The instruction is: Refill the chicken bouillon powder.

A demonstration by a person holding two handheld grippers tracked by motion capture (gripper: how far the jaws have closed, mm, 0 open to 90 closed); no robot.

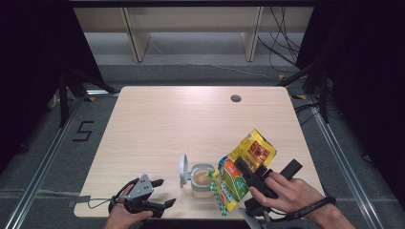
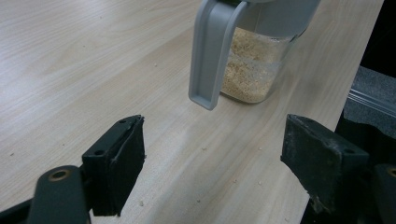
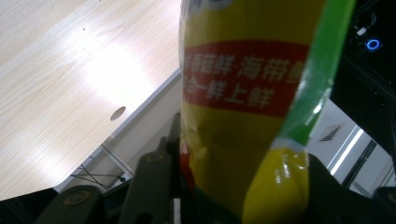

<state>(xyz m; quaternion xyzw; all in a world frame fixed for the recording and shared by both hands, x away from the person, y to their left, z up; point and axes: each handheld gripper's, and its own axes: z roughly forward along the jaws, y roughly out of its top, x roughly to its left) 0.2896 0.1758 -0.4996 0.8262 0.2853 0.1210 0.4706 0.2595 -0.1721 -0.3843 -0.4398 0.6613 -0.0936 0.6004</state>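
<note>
Table (image 1: 157, 124): light wood, bare apart from the work at the near edge. Small crumbs lie scattered on the wood just ahead of the left gripper.

Bag (image 1: 243, 171): yellow pouch with green trim and red label, held off the table at the near right, tilted so its lower end points down-left at the jar mouth. In the right gripper view the bag (image 3: 233, 116) sits right between the jaws.

Right gripper (image 1: 258, 179): clamped on the bag around its middle, person's right hand (image 1: 286, 193) wrapped round the body.

Left gripper (image 1: 160, 193): near left corner, low over the table, jaws spread wide with nothing between them. It points at the jar, clear of it.

Jar (image 1: 203, 180): clear, upright, near edge centre, between the two grippers, roughly half full of tan granules. Lid (image 1: 184, 170) is flipped open, hanging on the left side; in the left gripper view it (image 2: 212, 51) faces the left gripper.
</note>
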